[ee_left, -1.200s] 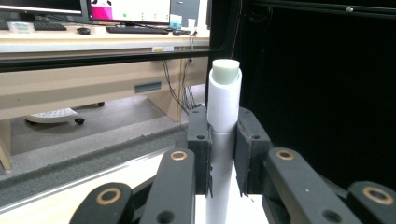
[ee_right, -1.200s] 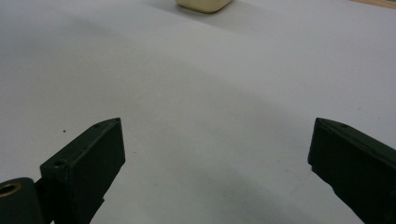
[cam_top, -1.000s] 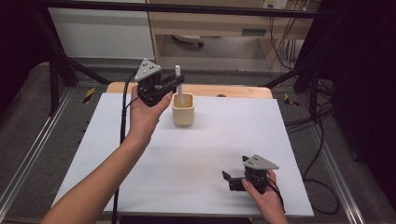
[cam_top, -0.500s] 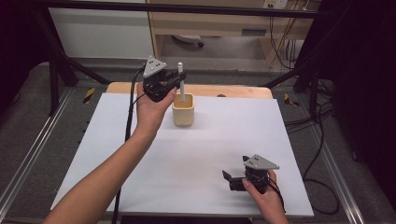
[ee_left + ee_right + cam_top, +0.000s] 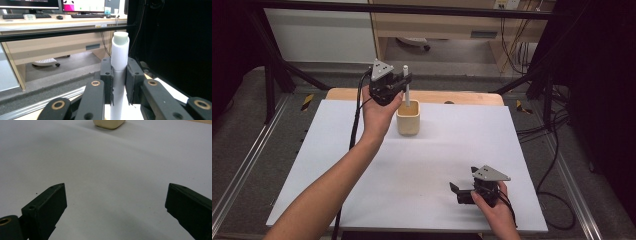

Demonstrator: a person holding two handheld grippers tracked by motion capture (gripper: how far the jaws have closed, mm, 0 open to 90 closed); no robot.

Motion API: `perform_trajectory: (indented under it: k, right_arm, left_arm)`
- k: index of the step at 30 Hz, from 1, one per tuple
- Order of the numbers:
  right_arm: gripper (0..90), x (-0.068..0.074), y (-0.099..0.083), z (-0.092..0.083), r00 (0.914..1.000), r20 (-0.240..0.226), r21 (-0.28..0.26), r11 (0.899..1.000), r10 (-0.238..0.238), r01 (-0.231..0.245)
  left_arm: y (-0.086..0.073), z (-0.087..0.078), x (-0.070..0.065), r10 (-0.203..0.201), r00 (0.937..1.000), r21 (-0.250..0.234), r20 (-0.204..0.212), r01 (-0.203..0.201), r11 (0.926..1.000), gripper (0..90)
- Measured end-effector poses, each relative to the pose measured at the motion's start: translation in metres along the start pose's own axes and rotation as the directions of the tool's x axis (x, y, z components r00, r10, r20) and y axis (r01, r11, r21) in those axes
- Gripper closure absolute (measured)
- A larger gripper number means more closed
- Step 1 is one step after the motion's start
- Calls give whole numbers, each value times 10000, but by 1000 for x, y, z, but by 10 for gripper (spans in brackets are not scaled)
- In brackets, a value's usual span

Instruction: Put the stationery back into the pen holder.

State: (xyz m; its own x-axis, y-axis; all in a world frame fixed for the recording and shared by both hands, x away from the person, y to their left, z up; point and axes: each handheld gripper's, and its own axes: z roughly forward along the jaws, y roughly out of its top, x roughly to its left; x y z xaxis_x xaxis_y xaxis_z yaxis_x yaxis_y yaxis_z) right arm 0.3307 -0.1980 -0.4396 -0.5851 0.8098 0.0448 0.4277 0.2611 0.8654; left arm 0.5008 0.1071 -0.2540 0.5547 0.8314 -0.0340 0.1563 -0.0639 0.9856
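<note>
My left gripper (image 5: 398,86) clamps a white pen (image 5: 119,75) upright over the cream cup (image 5: 408,117) at the table's (image 5: 322,150) twelve o'clock edge. The cup hides its lower end. It is a plain white tube with a pale green cap. My right gripper (image 5: 460,192) rests at five o'clock, jaws wide, holding nothing.

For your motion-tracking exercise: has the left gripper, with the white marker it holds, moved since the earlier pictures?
Yes. Against the beige cup, the left gripper has drifted rightward, so the white marker now stands over the cup's opening.
</note>
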Motion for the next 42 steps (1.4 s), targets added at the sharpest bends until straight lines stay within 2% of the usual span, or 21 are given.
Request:
perform_trajectory:
  k: [6, 9, 13, 21, 23, 26, 37, 42]
  right_arm:
    - [44, 2, 2, 1, 9999, -102, -47, 10000, -13, 13]
    - [44, 2, 2, 1, 9999, -130, -54, 10000, -51, 50]
    - [44, 3, 1, 0, 9999, -132, -72, 10000, -25, 25]
    - [45, 3, 2, 1, 9998, -173, -70, 10000, -73, 71]
    - [45, 3, 1, 1, 9998, -181, -99, 9999, -59, 57]
    - [44, 3, 1, 0, 9997, -235, -57, 10000, -55, 54]
    - [44, 3, 1, 0, 9998, -211, -66, 10000, -55, 54]
    - [44, 3, 1, 1, 9997, -219, -71, 9999, -79, 77]
  left_arm:
    - [-6, 11, 5, -57, 9998, 146, -167, 60, 9999, 785]
    - [-10, 16, 7, 93, 9996, 164, -282, -88, 9998, 785]
    - [-16, 23, 10, -69, 9995, 302, -318, 79, 9995, 785]
    - [-22, 34, 17, -274, 9983, 279, -508, 289, 9992, 786]
    - [-24, 36, 19, -230, 9979, 276, -611, 247, 9993, 786]
    - [-26, 38, 22, 102, 9969, 279, -778, -81, 9996, 785]
    - [-31, 41, 24, 91, 9970, 424, -773, -58, 9991, 785]
    - [-40, 43, 26, 39, 9960, 450, -890, 1, 9990, 786]
